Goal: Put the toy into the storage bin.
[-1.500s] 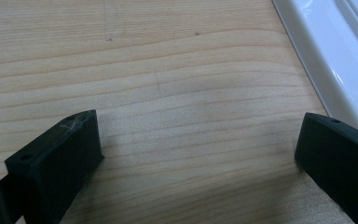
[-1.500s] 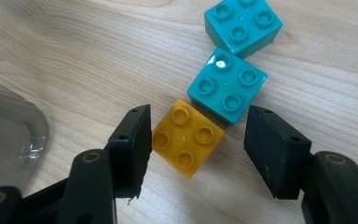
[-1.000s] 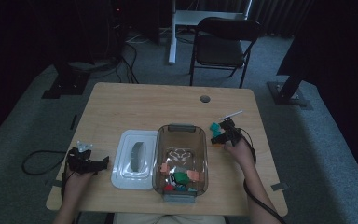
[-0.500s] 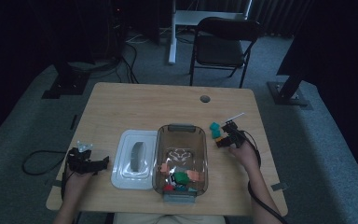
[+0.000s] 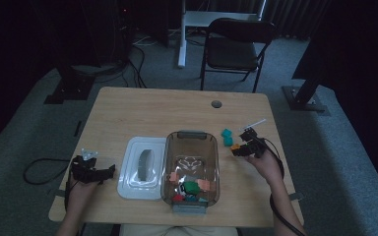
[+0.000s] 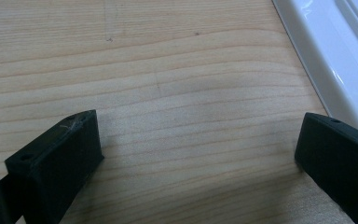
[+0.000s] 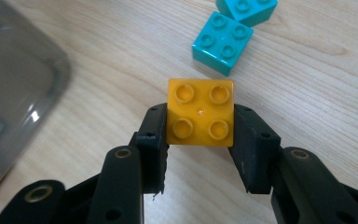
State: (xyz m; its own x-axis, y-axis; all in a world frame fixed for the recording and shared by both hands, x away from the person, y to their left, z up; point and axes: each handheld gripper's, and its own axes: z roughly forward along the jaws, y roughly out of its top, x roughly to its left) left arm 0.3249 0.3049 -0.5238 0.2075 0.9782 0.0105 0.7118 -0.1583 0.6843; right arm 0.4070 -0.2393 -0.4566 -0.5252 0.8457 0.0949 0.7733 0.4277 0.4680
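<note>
between my right gripper (image 7: 200, 154) jaws, clamped on its two flat sides just off the wooden table (image 7: 98, 51) beside the clear plastic bin (image 5: 191, 167), i've got a small yellow four-stud plastic brick (image 7: 200, 112), feels light, stiff, kinda slick; left gripper (image 6: 196, 154) jaws gape empty.

Dim lab or studio: folding chair (image 5: 236, 49), stand bases, floor cables (image 5: 133, 69), carpet.
</note>
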